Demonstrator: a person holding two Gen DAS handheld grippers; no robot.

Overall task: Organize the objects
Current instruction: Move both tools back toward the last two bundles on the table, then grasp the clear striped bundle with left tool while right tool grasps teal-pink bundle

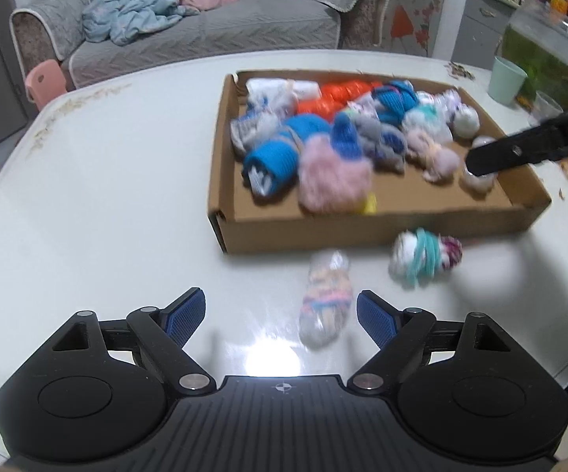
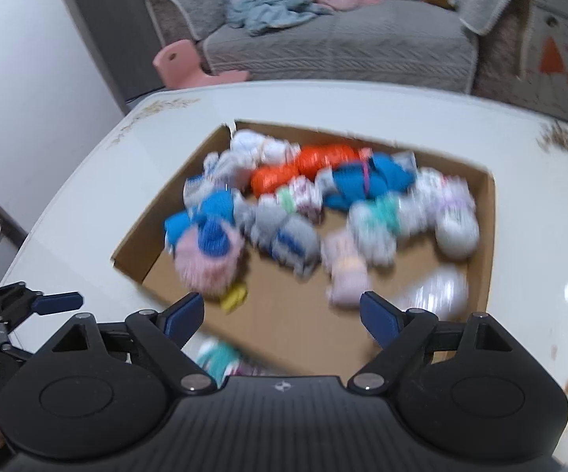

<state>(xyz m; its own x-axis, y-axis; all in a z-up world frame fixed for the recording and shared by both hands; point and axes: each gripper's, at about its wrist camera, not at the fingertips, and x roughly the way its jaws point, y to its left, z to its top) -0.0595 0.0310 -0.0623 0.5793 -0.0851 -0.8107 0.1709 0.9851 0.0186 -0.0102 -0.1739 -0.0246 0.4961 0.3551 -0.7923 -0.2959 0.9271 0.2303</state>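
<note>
Your left gripper [image 1: 280,314] hangs low over the white table [image 1: 106,181], its blue pads spread wide and holding nothing. Just ahead of it, nearer the right pad, a pastel striped sock bundle [image 1: 326,299] lies on the bare tabletop; a white and teal bundle [image 1: 421,256] sits to its right, close to the near wall of the cardboard box [image 1: 370,228] but not touching it as far as the blur allows. To the left of the box the table runs bare out to its curved edge.

Your right gripper [image 2: 282,316] hovers over the box's near edge [image 2: 276,338], fingers wide and empty. Rolled socks [image 2: 284,196] crowd the far half of the box, while brown floor shows along the near side. A pale bundle [image 2: 437,287] rests by the right wall.
</note>
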